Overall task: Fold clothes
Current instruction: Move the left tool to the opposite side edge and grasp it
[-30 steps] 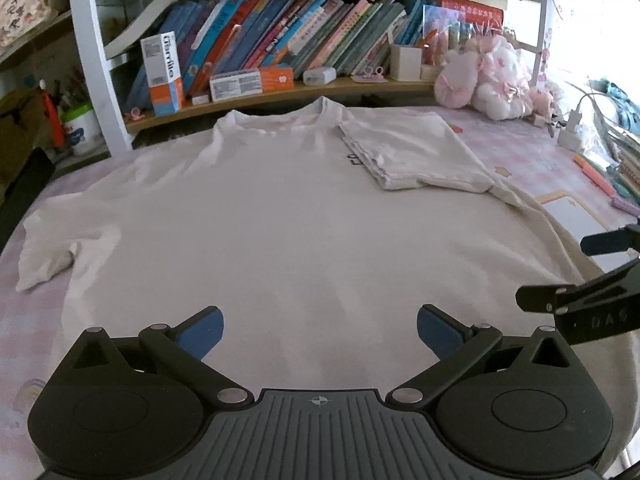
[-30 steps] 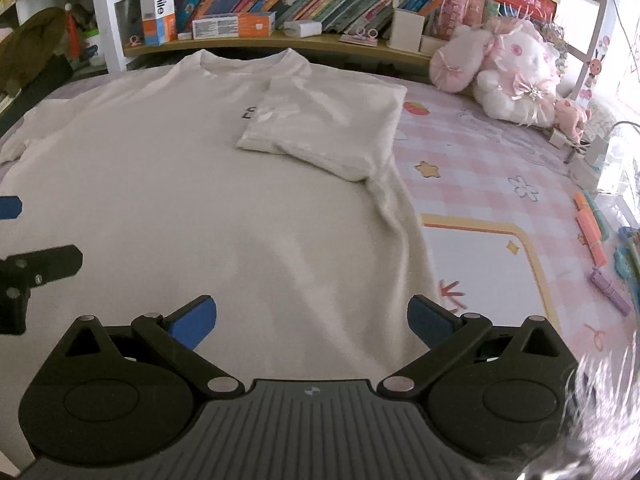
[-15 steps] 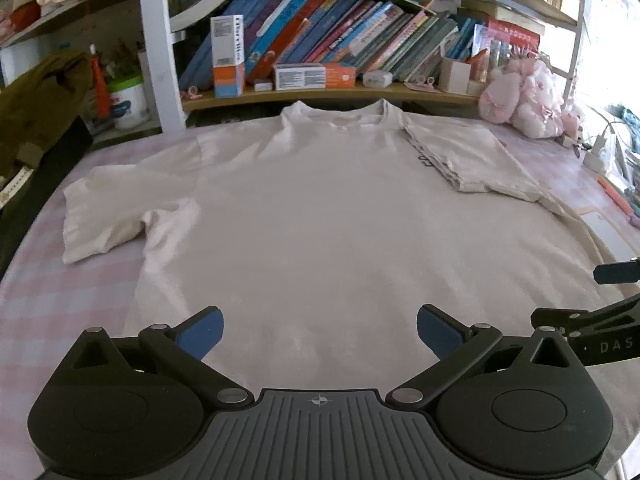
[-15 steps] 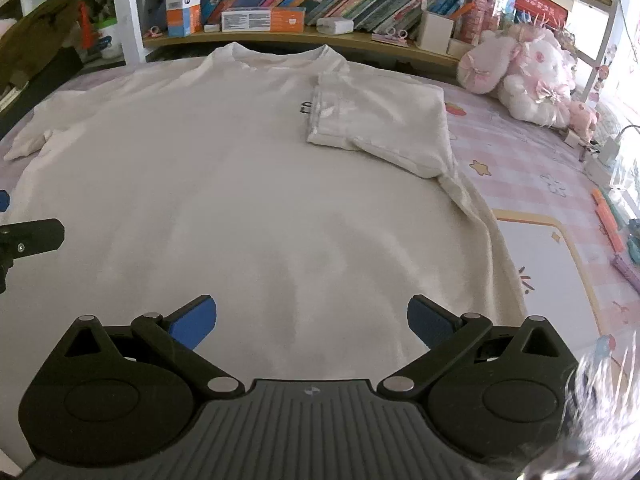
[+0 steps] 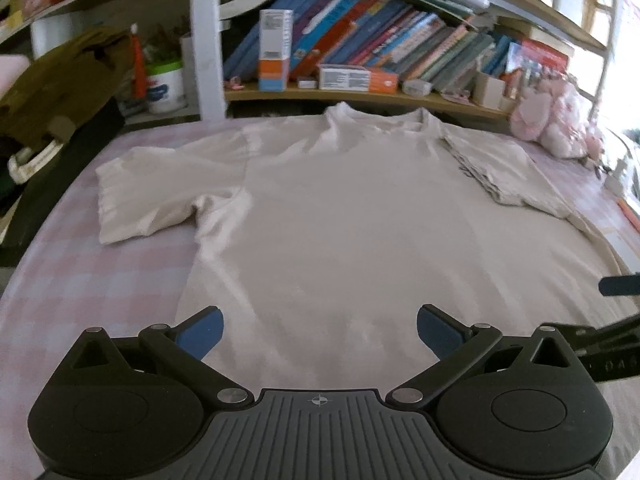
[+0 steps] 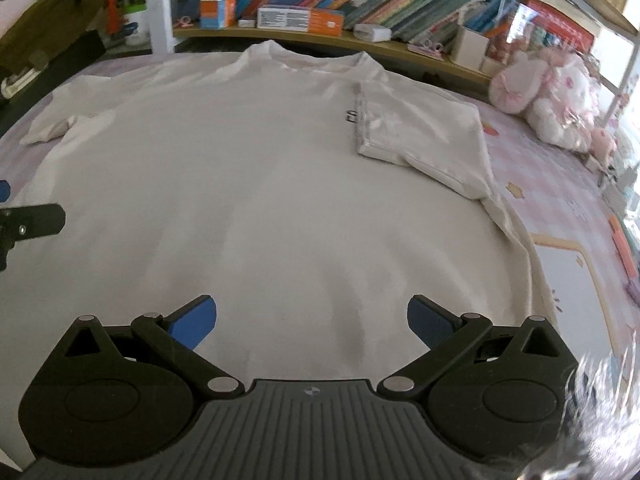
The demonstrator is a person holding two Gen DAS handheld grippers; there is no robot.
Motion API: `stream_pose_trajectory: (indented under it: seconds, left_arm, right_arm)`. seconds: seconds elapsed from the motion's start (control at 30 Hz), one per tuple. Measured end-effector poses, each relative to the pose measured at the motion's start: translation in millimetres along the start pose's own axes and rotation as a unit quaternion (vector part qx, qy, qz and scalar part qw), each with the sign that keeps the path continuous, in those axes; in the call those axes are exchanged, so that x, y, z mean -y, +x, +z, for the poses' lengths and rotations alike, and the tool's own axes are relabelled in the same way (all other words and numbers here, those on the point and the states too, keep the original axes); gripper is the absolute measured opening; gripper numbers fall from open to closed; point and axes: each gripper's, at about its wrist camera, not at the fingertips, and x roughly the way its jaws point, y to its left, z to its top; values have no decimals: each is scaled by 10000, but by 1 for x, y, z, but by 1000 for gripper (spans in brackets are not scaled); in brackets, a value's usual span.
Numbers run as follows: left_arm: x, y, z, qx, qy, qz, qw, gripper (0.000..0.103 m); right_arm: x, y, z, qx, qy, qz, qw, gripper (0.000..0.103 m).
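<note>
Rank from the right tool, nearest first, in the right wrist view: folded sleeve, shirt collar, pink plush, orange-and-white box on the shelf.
From the right tool:
1. Folded sleeve, ahead, right of centre on the shirt.
2. Shirt collar, far edge of the shirt, centre.
3. Orange-and-white box, on the shelf just behind the collar.
Pink plush, far right: too close to call against the collar.

The left tongs (image 5: 319,330) have a black body with a ribbed grey plate and a small crosshair mark, two round black discs, silver screws at the arm joints, and blue pads on the fingers (image 5: 202,330). The right tongs (image 6: 312,320) look the same; their side shows pale letters "DAS".
</note>
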Motion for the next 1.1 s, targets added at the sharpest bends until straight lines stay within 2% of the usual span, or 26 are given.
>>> stream_pose_trajectory:
  seconds: [0.27, 0.57, 0.73, 0.97, 1.1]
  left_arm:
    - [-29, 3, 1, -47, -520, 107, 9986, 103]
    - [-62, 8, 3, -55, -1155, 273, 9929, 103]
    - [-81, 6, 2, 48, -1625, 317, 9862, 102]
    - [-103, 7, 7, 231, -2105, 424, 9764, 95]
    - [-120, 11, 9, 269, -2484, 594, 9665, 93]
  right_arm:
    - [-13, 2, 5, -27, -290, 49, 9996, 103]
    - [-22, 4, 5, -73, -465, 62, 9989, 103]
    - [-26, 5, 5, -64, -574, 115, 9983, 103]
    - [-29, 7, 10, 70, -663, 221, 9975, 103]
    - [-34, 6, 11, 137, -671, 311, 9972, 103]
